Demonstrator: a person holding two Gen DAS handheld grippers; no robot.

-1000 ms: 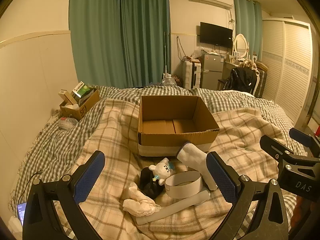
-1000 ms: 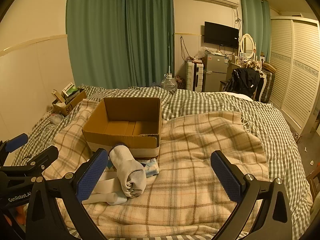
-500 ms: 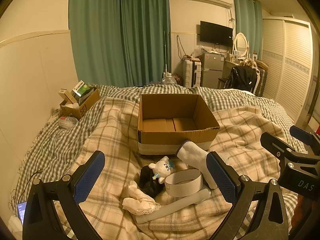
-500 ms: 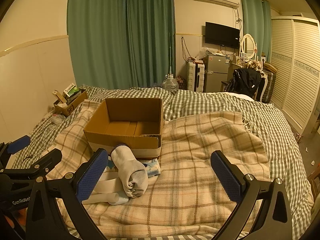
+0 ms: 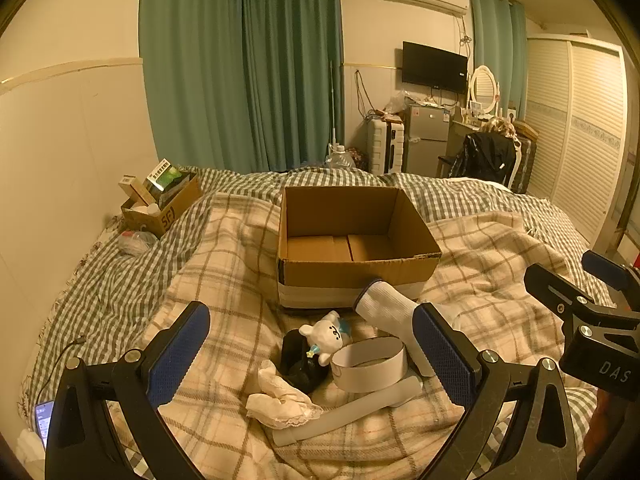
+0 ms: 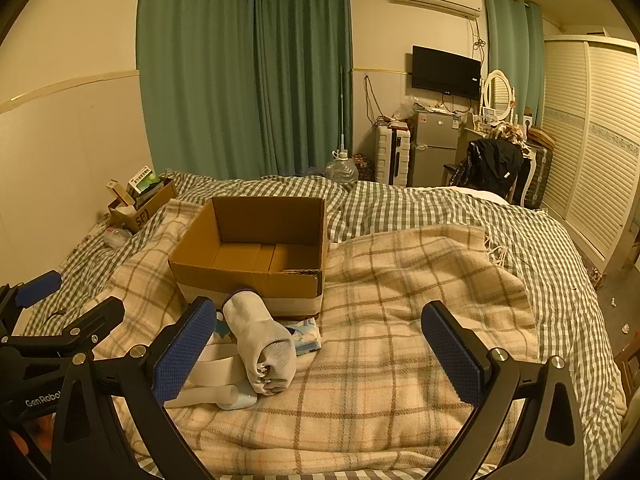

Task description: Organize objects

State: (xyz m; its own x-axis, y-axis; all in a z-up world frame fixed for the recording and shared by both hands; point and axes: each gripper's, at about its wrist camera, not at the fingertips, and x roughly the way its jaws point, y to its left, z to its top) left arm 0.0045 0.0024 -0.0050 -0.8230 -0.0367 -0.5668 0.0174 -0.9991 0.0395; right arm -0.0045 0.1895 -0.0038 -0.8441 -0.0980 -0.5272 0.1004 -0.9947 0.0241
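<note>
An open, empty cardboard box (image 5: 352, 236) (image 6: 256, 248) sits on the plaid blanket. In front of it lie a rolled white sock (image 5: 390, 312) (image 6: 260, 340), a white bear toy (image 5: 326, 336), a black object (image 5: 298, 364), a white paper ring (image 5: 368, 362), a white tube (image 5: 348, 412), a lace-edged cloth (image 5: 280, 402) and a blue-white packet (image 6: 306, 336). My left gripper (image 5: 310, 360) is open and empty above the pile. My right gripper (image 6: 318, 354) is open and empty, with the sock by its left finger.
A small carton (image 5: 162, 204) with boxes and a plastic bag (image 5: 136, 240) lie at the bed's far left by the wall. A phone (image 5: 43, 420) lies at the near left edge. The plaid blanket (image 6: 420, 280) stretches to the right. A wardrobe, fridge and chair stand beyond the bed.
Both grippers have shifted only slightly. The objects on the bed have not moved, and both grippers stay open.
</note>
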